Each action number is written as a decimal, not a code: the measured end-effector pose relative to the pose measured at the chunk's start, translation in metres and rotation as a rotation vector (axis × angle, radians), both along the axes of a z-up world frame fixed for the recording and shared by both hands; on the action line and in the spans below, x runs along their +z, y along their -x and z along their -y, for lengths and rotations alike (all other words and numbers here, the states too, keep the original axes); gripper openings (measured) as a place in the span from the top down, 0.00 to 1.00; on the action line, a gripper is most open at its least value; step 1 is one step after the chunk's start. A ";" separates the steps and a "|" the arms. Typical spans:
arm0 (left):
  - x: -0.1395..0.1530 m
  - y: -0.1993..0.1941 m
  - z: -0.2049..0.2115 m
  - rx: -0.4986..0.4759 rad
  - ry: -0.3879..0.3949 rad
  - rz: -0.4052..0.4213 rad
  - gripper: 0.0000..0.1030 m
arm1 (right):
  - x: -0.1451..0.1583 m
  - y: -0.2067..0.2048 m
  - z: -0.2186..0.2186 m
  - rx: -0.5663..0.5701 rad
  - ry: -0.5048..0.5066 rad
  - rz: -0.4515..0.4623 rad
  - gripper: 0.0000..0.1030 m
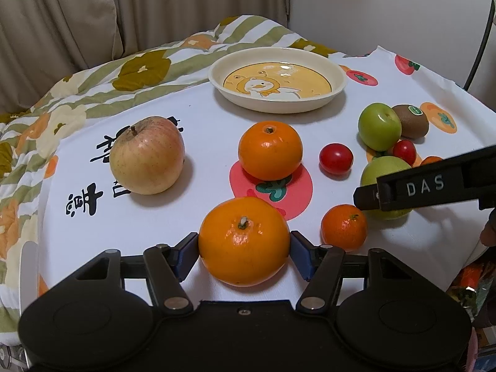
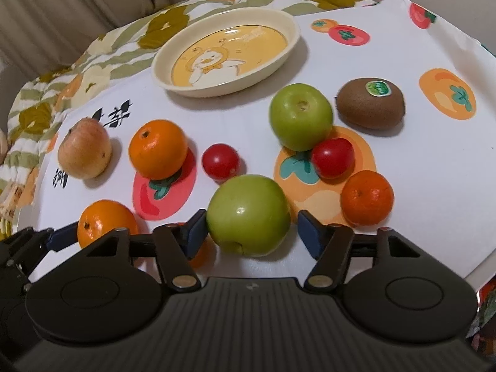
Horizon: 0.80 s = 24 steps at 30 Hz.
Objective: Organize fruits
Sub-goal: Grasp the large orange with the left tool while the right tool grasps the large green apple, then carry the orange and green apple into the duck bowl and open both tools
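My left gripper [image 1: 244, 248] has both blue pads against a large orange [image 1: 244, 241] that rests on the cloth. My right gripper [image 2: 251, 228] is open around a green apple [image 2: 248, 214]; the left pad touches it, the right pad stands off. An empty cream plate with a duck picture [image 1: 338, 76] [image 2: 294, 28] sits at the back. A second orange [image 1: 270, 152], a red-yellow apple [image 1: 147, 155], a cherry tomato [image 1: 336, 158], a small mandarin [image 1: 344, 228], another green apple [image 2: 300, 116], a kiwi [image 2: 370, 107] and a second tomato [image 2: 333, 156] lie around.
The table carries a white cloth with printed fruit [image 1: 192, 204]. A flowered quilt [image 1: 77, 93] lies behind and to the left, with beige curtains beyond. The table's right edge [image 2: 477, 266] drops off close to my right gripper.
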<state>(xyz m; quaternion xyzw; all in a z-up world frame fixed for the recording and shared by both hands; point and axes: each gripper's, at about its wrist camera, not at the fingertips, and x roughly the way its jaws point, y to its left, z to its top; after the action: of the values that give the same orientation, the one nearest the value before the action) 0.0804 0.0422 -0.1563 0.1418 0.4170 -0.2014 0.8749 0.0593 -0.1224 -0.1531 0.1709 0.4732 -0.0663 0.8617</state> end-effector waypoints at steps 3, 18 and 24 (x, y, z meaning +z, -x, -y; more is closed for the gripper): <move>0.002 0.001 -0.002 0.009 0.005 -0.001 0.35 | 0.002 0.000 -0.003 0.017 0.018 -0.004 0.31; 0.060 0.012 -0.017 0.029 0.043 0.055 0.35 | 0.056 0.014 0.006 -0.010 0.067 0.064 0.31; 0.095 0.005 -0.015 0.028 0.057 0.122 0.35 | 0.094 0.012 0.019 0.000 0.097 0.123 0.31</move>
<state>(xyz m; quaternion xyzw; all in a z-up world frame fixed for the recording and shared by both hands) 0.0753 0.0572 -0.0617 0.1229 0.3590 -0.1922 0.9050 0.0472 -0.1418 -0.0587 0.1327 0.4155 -0.0783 0.8965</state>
